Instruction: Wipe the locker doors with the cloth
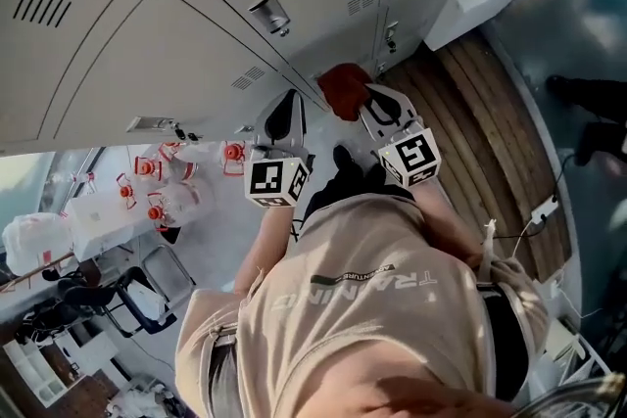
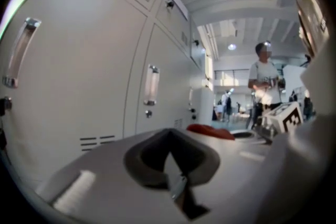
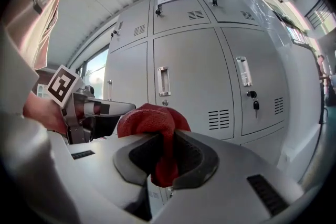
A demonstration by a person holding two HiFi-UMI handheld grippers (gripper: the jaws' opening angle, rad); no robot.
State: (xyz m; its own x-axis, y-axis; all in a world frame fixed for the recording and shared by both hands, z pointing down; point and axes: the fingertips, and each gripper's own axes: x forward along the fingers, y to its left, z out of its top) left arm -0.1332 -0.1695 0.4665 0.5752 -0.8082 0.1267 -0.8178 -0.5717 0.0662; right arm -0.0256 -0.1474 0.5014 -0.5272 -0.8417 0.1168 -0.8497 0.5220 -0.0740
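Head view: right gripper [image 1: 369, 100] carries the red cloth [image 1: 343, 89] at its tip, close before the grey locker doors [image 1: 196, 54]. Left gripper [image 1: 284, 120] sits just beside it. Wooden floor [image 1: 470, 103] runs along the lockers.

Left gripper view: jaws together, nothing between them. Open hall beyond, people well off.

Right gripper view: jaws clamped on the bunched cloth. A door with handle [image 3: 163, 81] lies straight ahead, apart from the cloth. Judgement: the right arm is nearer and must push forward for contact. Doors look smooth painted metal, vents low
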